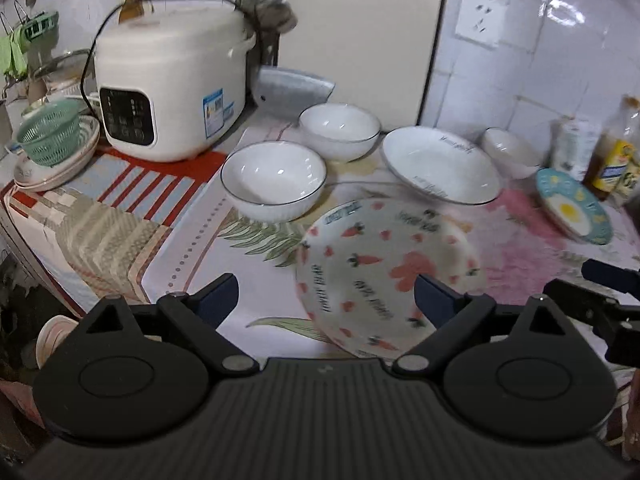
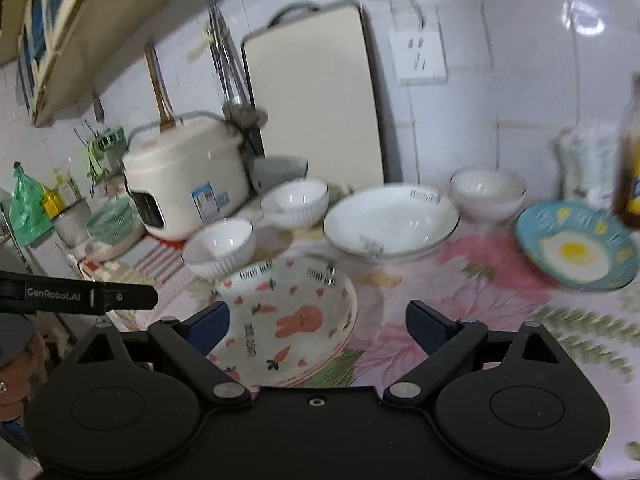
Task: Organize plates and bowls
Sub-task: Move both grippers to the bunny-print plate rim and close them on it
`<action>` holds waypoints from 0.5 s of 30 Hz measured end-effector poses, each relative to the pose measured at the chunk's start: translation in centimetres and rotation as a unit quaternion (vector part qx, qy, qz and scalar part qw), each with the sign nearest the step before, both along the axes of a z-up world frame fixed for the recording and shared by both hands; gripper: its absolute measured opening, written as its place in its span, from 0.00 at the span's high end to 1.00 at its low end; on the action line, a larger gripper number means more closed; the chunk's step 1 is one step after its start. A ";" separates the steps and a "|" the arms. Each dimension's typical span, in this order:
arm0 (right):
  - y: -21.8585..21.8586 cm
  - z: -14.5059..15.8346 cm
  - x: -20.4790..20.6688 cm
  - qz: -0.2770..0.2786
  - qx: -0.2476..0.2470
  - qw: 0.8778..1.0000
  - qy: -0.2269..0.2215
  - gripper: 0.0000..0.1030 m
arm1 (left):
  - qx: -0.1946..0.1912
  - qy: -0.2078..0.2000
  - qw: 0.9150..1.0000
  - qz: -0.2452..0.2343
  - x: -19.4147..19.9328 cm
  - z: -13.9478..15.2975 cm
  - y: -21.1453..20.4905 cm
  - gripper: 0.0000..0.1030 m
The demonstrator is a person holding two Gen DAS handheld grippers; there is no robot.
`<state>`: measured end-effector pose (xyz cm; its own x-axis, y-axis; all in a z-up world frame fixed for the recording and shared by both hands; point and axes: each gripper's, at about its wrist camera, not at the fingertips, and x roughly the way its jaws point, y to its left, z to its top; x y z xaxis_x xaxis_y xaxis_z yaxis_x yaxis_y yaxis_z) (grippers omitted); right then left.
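Kitchen counter against a white tiled wall (image 2: 520, 60), covered with a pink floral and leaf-print cloth (image 2: 460, 280) that meets a red-striped patchwork mat (image 1: 132, 196) on the left. Biggest thing leaning on the wall is a cream rectangular cutting board (image 2: 312, 104), then a white electric rice cooker with a black control panel (image 1: 172, 84) sitting on the striped mat. A white wall socket (image 2: 420, 56) is beside the board. Dishes next: a large white shallow plate with a dark rim (image 1: 440, 164) at the back, a round white plate printed with carrots and a pink rabbit (image 2: 288, 320) right at the front, a teal plate with a fried-egg picture (image 2: 576, 248) off to the right, and three white ribbed bowls, one front left (image 1: 274, 178), one behind it (image 1: 340, 130), one at the far right (image 2: 488, 192). Both white and carrot plates carry barcode stickers, too blurry to read. The left gripper (image 1: 326, 300) and right gripper (image 2: 318, 326) both hang spread wide over the carrot plate, gripping nothing. "GenRobot.AI" is readable on the side of the left gripper in the right wrist view.
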<state>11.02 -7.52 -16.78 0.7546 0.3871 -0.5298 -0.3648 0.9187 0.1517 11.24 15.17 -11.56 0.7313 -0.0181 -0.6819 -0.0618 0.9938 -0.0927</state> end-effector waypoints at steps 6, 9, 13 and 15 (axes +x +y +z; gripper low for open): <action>1.3 -4.8 3.3 0.011 -0.008 0.999 0.032 0.16 | -0.007 0.028 1.000 -0.001 3.2 -4.2 1.3 0.20; 1.7 -6.7 4.4 0.013 -0.013 0.999 0.040 0.24 | -0.023 0.046 0.999 -0.002 4.6 -5.9 1.9 0.26; 2.0 -8.0 5.6 0.017 -0.008 0.999 0.051 0.36 | -0.037 0.064 0.997 -0.009 6.0 -7.2 2.0 0.38; 2.1 -8.3 6.1 0.018 -0.006 0.999 0.049 0.44 | -0.045 0.071 0.996 -0.009 6.3 -7.7 2.1 0.47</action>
